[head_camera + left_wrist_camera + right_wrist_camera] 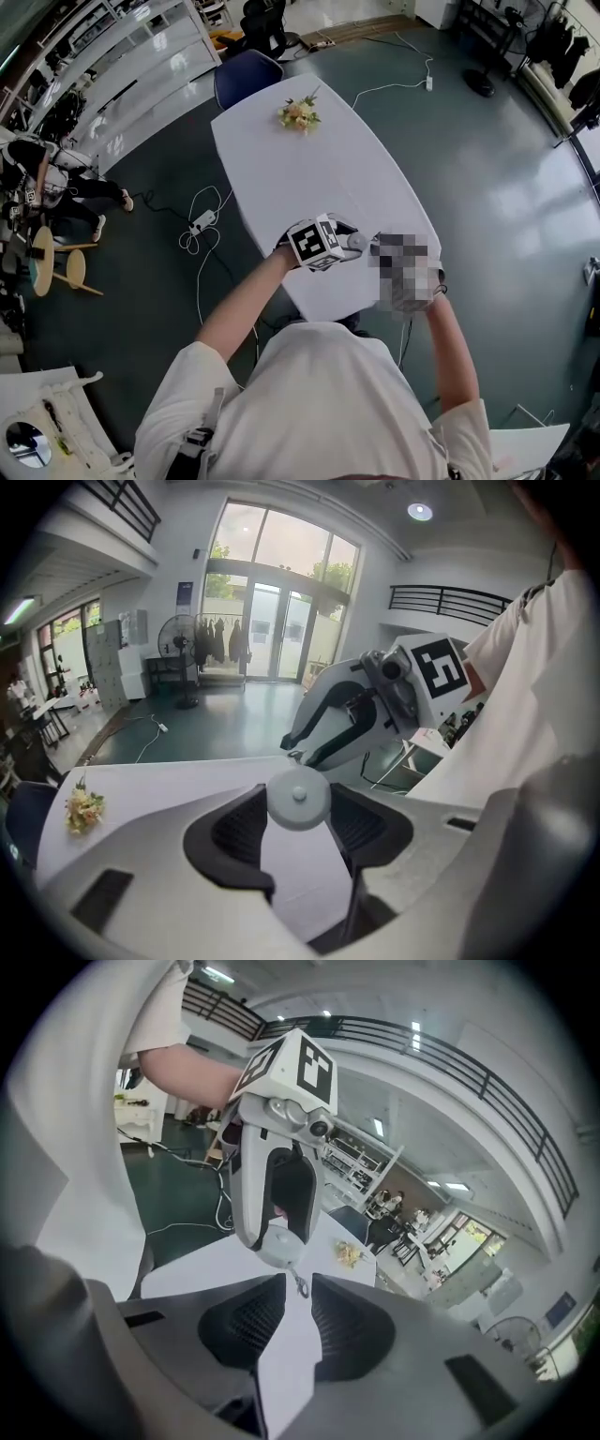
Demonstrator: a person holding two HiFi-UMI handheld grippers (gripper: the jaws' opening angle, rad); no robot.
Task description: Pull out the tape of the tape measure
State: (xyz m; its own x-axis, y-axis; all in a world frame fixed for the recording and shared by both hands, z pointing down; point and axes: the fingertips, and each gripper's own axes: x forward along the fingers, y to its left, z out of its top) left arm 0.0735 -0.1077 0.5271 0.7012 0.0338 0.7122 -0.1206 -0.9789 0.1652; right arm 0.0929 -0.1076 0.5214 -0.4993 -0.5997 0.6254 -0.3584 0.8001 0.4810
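We hold a gripper in each hand over the near end of the white table [281, 159]. The little round white tape measure [298, 799] sits up in the air, right between the two dark fingers [239, 827] of the left gripper [349, 242]. The fingers press on its sides and pinch it tight.

The right gripper [292, 752] points at it from the other side, very close. A tiny tab [300, 1283] hangs out of the tape measure. It sits just between the tips of the right fingers [253, 1321]. Those fingers have a small gap between them and do not seem to squeeze the tab.

Some flowers [299, 114] lie at the far end of the table.
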